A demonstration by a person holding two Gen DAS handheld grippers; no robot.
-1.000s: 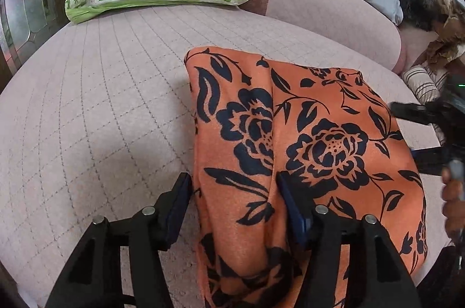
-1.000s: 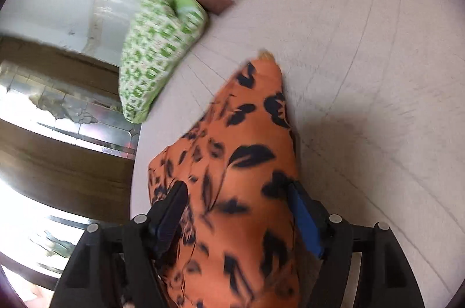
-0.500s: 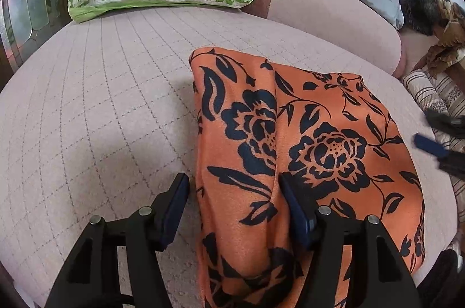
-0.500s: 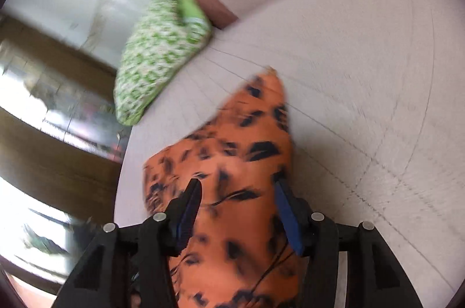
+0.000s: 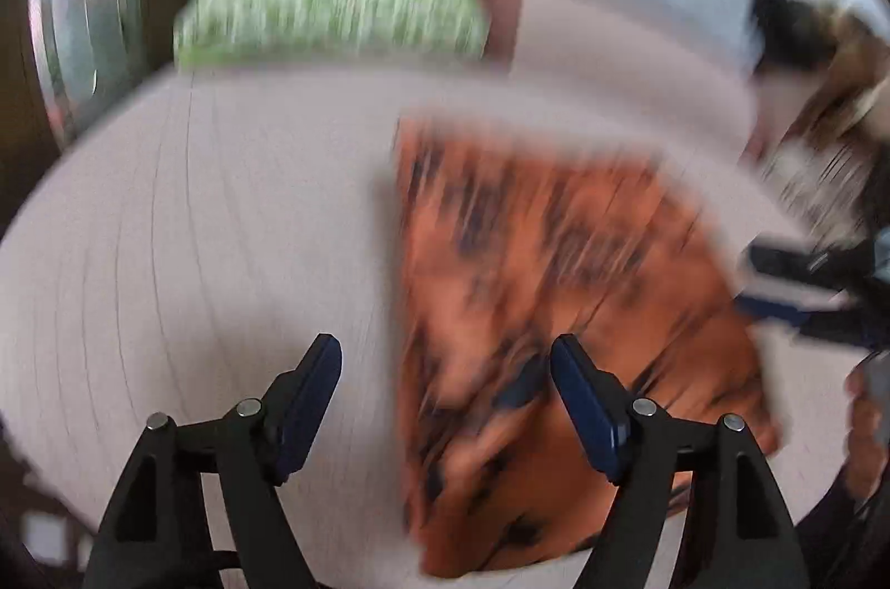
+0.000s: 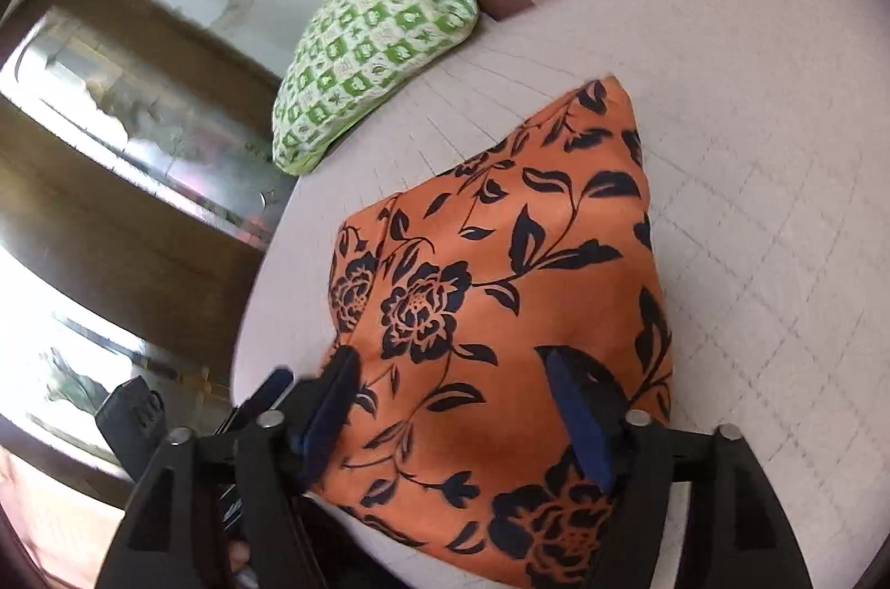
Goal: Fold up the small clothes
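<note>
Orange cloth printed with dark flowers is what I have under both cameras: the folded garment lies flat on the pale quilted bed, near its front edge. My right view is sharp and gives me what the left cannot: the flower print in detail, the garment's far corner pointing toward the head of the bed, and the green-and-white pillow sitting apart from it at the bed's far left edge. The right gripper hangs over the garment's near end with its jaws opening; cloth shows between them, but the pads are not pressing on it. My left view is badly smeared, so the garment is only an orange patch with dark streaks and the pillow a green blur. What it does add is the other tool at its right edge and a heap of other clothes at the bed's far right. The left gripper is opening too, jaws wide; the garment's left edge lies between them, unclamped.
</note>
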